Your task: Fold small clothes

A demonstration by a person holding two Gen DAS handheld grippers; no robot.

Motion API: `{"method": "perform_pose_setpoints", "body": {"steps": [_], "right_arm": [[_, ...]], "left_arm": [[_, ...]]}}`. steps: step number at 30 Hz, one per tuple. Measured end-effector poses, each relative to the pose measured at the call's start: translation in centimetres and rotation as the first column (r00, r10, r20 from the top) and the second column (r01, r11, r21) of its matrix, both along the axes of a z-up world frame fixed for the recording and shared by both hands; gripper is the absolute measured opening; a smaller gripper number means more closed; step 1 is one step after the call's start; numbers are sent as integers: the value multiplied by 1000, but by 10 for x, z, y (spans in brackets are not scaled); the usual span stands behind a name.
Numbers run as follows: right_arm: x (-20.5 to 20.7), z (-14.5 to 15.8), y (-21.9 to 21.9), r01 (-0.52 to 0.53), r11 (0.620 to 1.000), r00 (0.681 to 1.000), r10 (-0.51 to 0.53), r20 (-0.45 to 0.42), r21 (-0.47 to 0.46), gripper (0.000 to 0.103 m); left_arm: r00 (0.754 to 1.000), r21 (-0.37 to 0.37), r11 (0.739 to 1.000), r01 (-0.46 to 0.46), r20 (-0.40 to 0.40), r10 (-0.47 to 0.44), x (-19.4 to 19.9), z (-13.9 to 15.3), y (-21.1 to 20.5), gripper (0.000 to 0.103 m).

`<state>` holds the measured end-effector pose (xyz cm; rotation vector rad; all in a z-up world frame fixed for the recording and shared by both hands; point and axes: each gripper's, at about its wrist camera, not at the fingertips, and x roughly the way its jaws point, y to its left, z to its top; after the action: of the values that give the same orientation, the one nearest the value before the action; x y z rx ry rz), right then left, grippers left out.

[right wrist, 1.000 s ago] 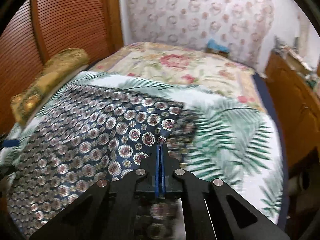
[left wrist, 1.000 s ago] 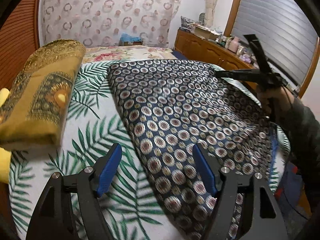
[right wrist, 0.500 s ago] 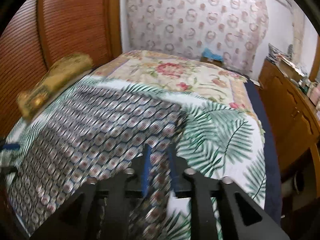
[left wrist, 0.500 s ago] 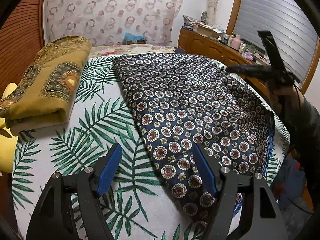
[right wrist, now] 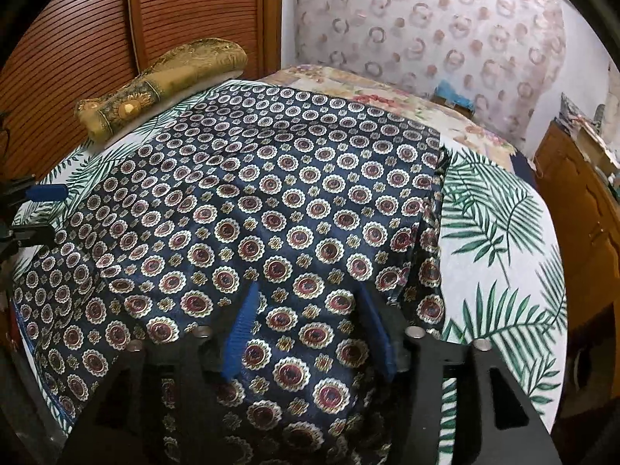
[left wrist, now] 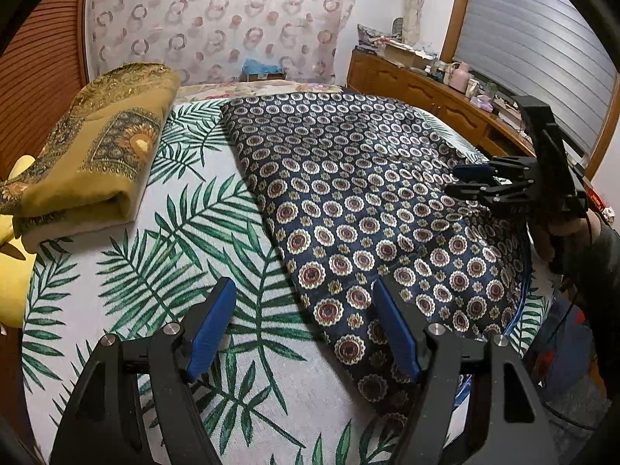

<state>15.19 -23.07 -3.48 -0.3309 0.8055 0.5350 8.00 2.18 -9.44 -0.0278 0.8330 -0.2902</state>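
Observation:
A dark blue garment with round medallion print (left wrist: 368,201) lies spread flat on the palm-leaf bedsheet (left wrist: 162,271); it fills the right wrist view (right wrist: 271,213). My left gripper (left wrist: 304,310) is open and empty, hovering over the garment's near left edge. My right gripper (right wrist: 306,310) is open and empty just above the cloth near its right edge; it also shows in the left wrist view (left wrist: 476,182) over the garment's far right side. The left gripper's blue pad (right wrist: 46,193) shows at the right wrist view's left edge.
A folded mustard-gold patterned cloth (left wrist: 97,147) lies at the bed's left, also in the right wrist view (right wrist: 162,81). A yellow item (left wrist: 15,271) sits at the far left. A wooden dresser (left wrist: 426,89) with clutter stands to the right. Slatted wooden doors (right wrist: 116,38) are behind the bed.
My right gripper let go of the garment's corner, opened, and now hovers over the flat cloth. The garment settled flat. My left gripper stayed open and drew back slightly.

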Motion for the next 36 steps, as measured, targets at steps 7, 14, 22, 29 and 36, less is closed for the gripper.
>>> {"method": "perform_pose_setpoints", "body": {"steps": [7,14,22,29,36], "right_arm": [[-13,-9,5,72,997,996,-70,54,-30,70],[-31,-7,-6,130,991,991,-130,0,3,79],[-38,-1,-20,99,995,995,-99,-18,19,81],[-67,10,-31,48,996,999,-48,-10,75,79],[-103,17,-40,5,995,1000,-4,-15,101,79]], "left_arm": [[1000,-7,1000,1,-22,-1,-9,-7,-2,74],[1000,-22,1000,4,-15,-4,-23,-7,-4,74],[999,-48,998,39,-22,-40,-41,-6,-7,49],[996,-51,995,83,-30,-84,-58,-7,-15,37],[985,-70,984,164,-43,-168,-55,-5,-22,6]]}}
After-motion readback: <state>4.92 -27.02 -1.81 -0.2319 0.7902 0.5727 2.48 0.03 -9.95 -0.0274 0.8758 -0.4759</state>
